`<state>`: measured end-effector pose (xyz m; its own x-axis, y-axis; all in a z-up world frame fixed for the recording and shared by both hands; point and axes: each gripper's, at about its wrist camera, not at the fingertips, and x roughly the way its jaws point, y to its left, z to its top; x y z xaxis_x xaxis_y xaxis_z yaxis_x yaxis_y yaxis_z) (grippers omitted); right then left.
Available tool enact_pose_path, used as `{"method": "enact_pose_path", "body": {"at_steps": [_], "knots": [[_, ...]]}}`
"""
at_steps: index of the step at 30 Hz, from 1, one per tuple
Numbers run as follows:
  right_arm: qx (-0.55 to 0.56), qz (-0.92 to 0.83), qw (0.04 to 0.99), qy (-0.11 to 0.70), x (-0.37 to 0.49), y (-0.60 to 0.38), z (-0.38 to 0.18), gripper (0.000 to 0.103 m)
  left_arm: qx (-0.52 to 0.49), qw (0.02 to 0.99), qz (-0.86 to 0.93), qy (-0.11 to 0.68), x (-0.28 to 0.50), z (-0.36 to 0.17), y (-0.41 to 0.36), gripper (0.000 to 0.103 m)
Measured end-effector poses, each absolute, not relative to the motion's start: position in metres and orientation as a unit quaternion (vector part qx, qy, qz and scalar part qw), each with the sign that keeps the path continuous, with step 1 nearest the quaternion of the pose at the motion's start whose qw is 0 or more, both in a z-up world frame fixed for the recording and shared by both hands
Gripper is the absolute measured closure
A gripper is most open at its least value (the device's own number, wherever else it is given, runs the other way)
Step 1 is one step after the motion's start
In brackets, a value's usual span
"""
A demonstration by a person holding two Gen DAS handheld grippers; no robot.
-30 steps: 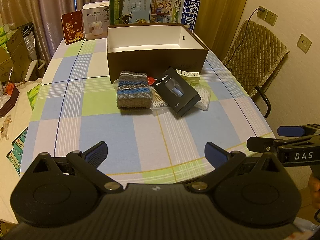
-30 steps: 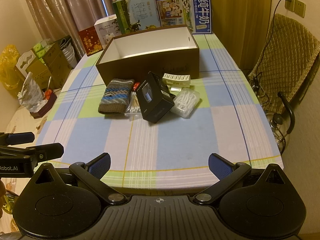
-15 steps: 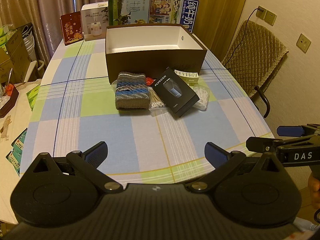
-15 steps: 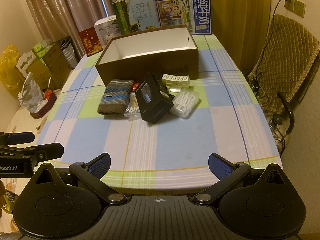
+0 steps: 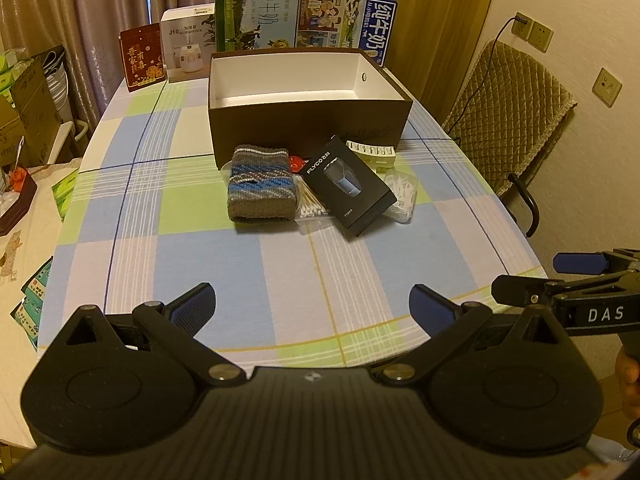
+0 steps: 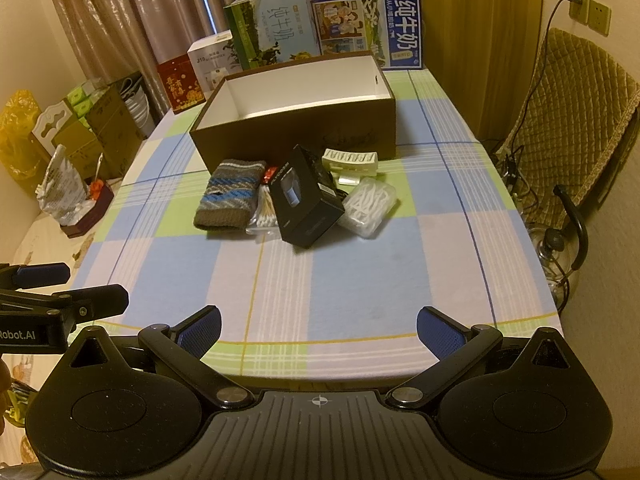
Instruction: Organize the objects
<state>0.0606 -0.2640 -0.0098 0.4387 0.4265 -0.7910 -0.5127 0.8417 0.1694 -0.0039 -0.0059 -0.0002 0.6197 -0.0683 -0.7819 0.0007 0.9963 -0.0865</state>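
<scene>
An open brown box (image 5: 308, 128) (image 6: 296, 132) with a white inside stands mid-table. In front of it lies a pile: a striped knitted pouch (image 5: 260, 184) (image 6: 230, 194), a black shaver box (image 5: 348, 186) (image 6: 306, 198), a bag of cotton swabs (image 5: 310, 208) (image 6: 266, 214), a clear case of white picks (image 5: 402, 196) (image 6: 370, 206) and a cream comb-like piece (image 5: 372, 152) (image 6: 351, 159). My left gripper (image 5: 312, 302) and right gripper (image 6: 318, 326) hover open over the near table edge, far from the pile, holding nothing.
Milk cartons (image 5: 256, 12) (image 6: 368, 32), a white appliance box (image 5: 188, 44) and a red packet (image 5: 142, 58) line the table's far end. A padded chair (image 5: 508, 120) (image 6: 568, 128) stands on the right. Cardboard boxes and bags (image 6: 80, 136) crowd the left floor.
Both views have shifted only slightly; the pile and box sit a touch differently in frame. Neither gripper's fingers have moved.
</scene>
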Motion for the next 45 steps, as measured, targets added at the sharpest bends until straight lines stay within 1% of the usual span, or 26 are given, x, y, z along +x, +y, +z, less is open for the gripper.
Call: {"method": "enact_pose_path", "body": {"at_steps": [19,37,45], "knots": [[-0.048,0.282,0.844,0.454,0.067,-0.268,-0.007,0.002,-0.044,0.897,-0.016,0.440,0.005,0.001,-0.009,0.001],[-0.051,0.300,0.838,0.452,0.105,-0.260,-0.010,0.002,-0.050,0.897,-0.004,0.440,0.035,0.000,-0.008,0.001],[-0.044,0.322,0.828,0.457,0.136,-0.255,-0.014,0.002,-0.054,0.894,0.010,0.445,0.057,-0.002,-0.011,0.001]]}}
